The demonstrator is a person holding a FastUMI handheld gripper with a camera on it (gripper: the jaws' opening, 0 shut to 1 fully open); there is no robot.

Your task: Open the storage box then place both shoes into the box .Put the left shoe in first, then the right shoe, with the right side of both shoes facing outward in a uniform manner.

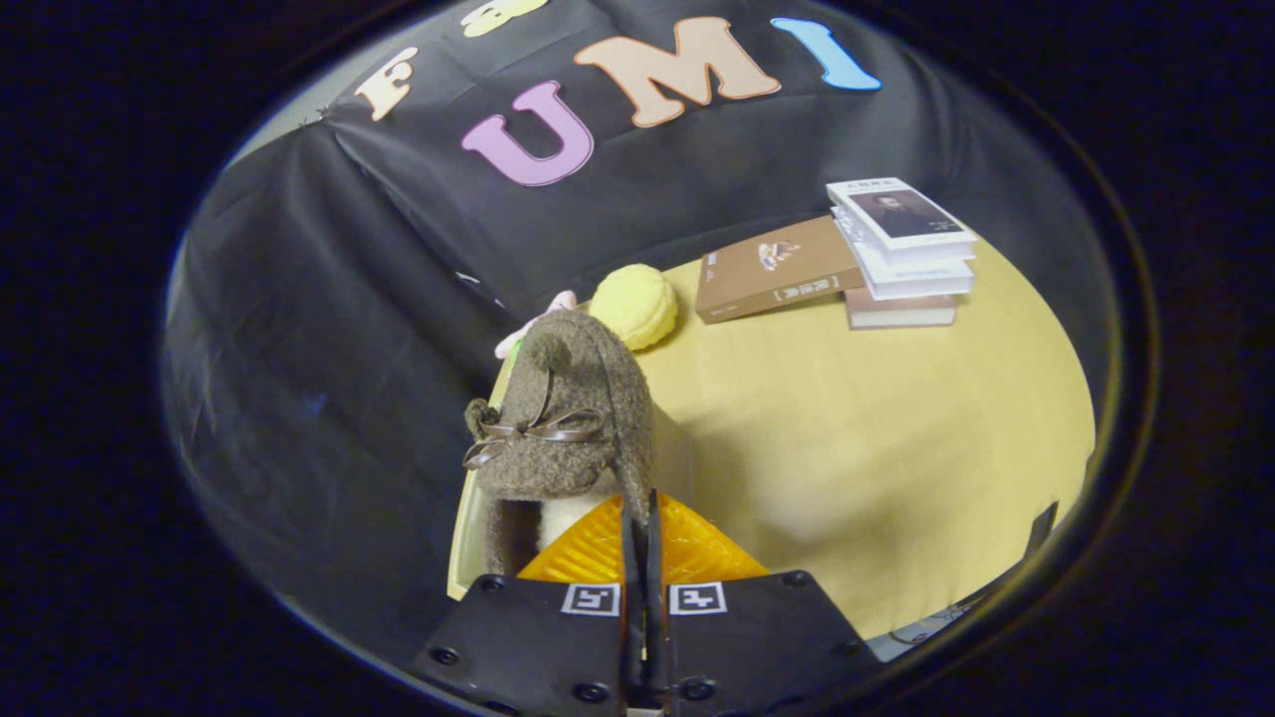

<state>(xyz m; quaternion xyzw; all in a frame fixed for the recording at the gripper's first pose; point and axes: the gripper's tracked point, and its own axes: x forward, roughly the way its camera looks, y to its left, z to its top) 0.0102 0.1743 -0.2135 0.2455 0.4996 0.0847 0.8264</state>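
Black-draped booth, yellow table point(896, 428) (books point(896, 249) at back), tongs point(642, 518) pinched on fuzzy brown shoe point(568, 428).

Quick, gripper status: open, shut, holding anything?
Gripper: fingers pressed together, shut on the rim of the fuzzy brown shoe, which hangs from them above the table.

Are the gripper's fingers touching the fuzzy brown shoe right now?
Touching. In the gripper view the fingers are closed together on the rear edge of the fuzzy brown shoe, lifted above the table.
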